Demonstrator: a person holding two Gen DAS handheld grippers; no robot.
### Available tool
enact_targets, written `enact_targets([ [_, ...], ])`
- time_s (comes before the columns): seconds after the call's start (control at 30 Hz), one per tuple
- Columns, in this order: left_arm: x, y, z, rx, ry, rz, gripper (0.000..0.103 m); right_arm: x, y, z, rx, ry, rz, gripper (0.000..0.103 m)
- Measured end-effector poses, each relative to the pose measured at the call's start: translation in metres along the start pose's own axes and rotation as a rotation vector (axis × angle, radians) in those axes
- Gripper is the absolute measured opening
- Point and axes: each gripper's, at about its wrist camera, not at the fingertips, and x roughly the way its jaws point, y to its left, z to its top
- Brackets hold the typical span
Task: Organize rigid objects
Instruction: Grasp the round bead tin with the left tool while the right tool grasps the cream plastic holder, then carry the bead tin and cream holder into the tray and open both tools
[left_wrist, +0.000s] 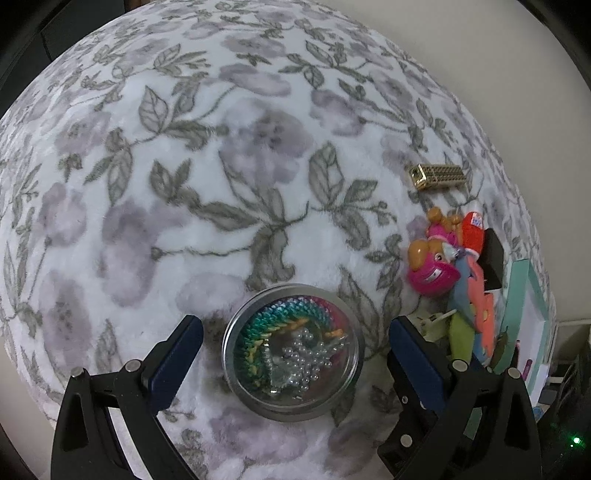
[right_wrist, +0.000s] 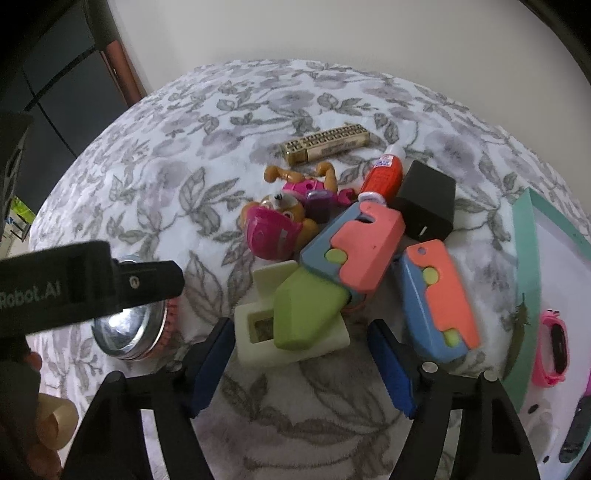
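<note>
1. Left gripper (left_wrist: 295, 354) stands spread wide, its blue pads either side of the round tin (left_wrist: 293, 352) but clear of its rim; nothing is pinched. The tin, clear-lidded with beads inside, lies flat on the floral blanket (left_wrist: 184, 184).
2. Right gripper (right_wrist: 301, 363) is likewise spread and empty, poised just short of the cream block (right_wrist: 251, 339), on which the green wedge toy (right_wrist: 306, 314) leans.
3. Beyond lies the pile: two coral-and-blue toys (right_wrist: 369, 251), the pink dog figure (right_wrist: 280, 221), black box (right_wrist: 428, 203), red bottle (right_wrist: 384, 173), and farthest, the gold case (right_wrist: 327, 146), apart from the rest.
4. The teal-edged box (right_wrist: 524, 229) at the right looks the likely destination.
5. Judgement: to take the tin well, centre it between the pads, lower to rim height, close on the metal wall, and lift level so the lid stays put.
</note>
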Motion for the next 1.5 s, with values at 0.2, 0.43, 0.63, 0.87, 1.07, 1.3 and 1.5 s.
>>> enact_targets([
  [0.2,0.006,0.0,-0.001,0.016,-0.001,0.024,0.101,0.005,0.007,0.001,-0.042,-0.022,-0.051,0.077],
  [0.43,0.009,-0.006,-0.004,0.036,-0.011,0.058,0.089,0.006,0.008,0.002,-0.039,-0.037,-0.063,0.073],
  [0.63,0.004,-0.009,-0.007,0.053,-0.021,0.05,0.074,0.001,0.006,0.002,-0.031,-0.036,-0.034,0.058],
  [0.87,-0.002,-0.004,-0.006,0.015,-0.021,0.005,0.073,-0.003,0.002,-0.002,-0.013,-0.009,0.014,0.058],
  [1.07,-0.016,0.002,-0.003,-0.012,-0.056,-0.028,0.073,-0.013,-0.002,-0.002,0.012,0.038,0.088,0.058],
  [1.3,-0.041,0.003,0.002,-0.019,-0.111,-0.054,0.073,-0.027,-0.001,-0.001,0.009,0.057,0.11,0.058],
  [1.5,-0.054,0.001,0.0,-0.024,-0.145,-0.075,0.073,-0.048,0.002,0.003,-0.011,0.049,0.121,0.058],
])
